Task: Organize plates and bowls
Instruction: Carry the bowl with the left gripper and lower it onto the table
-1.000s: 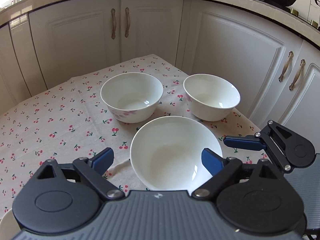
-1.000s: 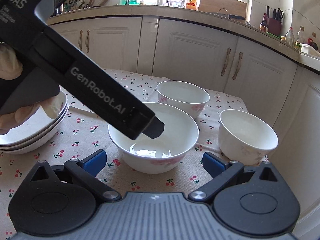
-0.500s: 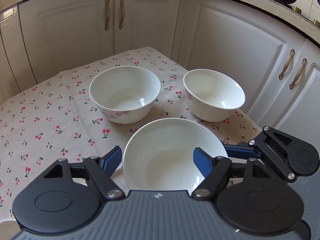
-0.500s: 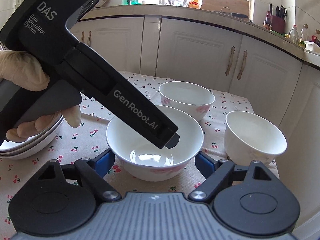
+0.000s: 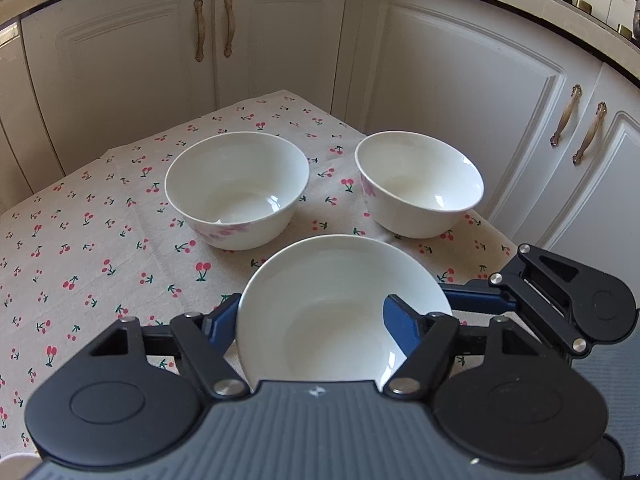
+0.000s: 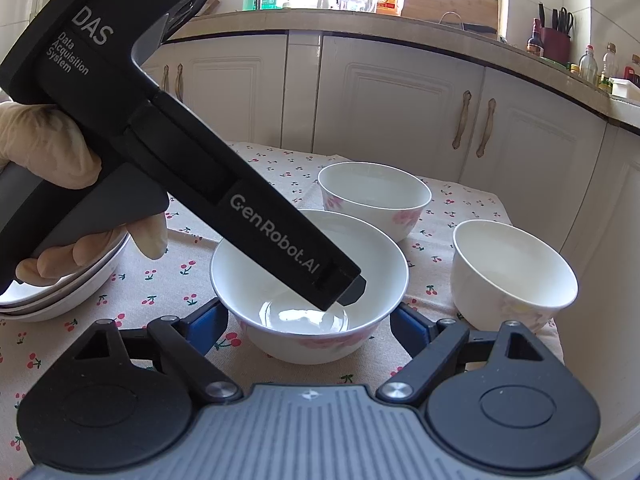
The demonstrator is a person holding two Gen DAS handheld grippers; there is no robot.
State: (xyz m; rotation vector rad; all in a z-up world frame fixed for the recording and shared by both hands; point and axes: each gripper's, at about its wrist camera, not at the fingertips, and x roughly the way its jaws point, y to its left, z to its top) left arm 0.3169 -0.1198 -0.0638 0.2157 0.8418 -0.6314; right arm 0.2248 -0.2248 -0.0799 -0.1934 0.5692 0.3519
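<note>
A white bowl (image 5: 320,280) with a pink flower print (image 6: 312,344) sits nearest on the cherry-print cloth. My left gripper (image 5: 310,314) straddles its left wall and its jaws are closing. The left pad (image 5: 220,324) touches the outside of the rim, while the right pad (image 5: 400,328) stands inside the bowl, apart from that wall. In the right wrist view that inner finger (image 6: 340,280) reaches down to the bowl's floor. My right gripper (image 6: 308,322) is shut on the same bowl, with a pad against each side of its lower wall.
Two more white bowls stand behind, one in the middle (image 5: 236,188) and one near the table's right edge (image 5: 420,184). A stack of plates (image 6: 72,296) lies at the left under a gloved hand (image 6: 40,148). White cabinets (image 5: 440,100) close in behind and to the right.
Both pairs of jaws have narrowed around the near bowl. The right pads came in to its sides half a second ago and stayed. The left gripper's view has dipped slightly towards the bowl.
</note>
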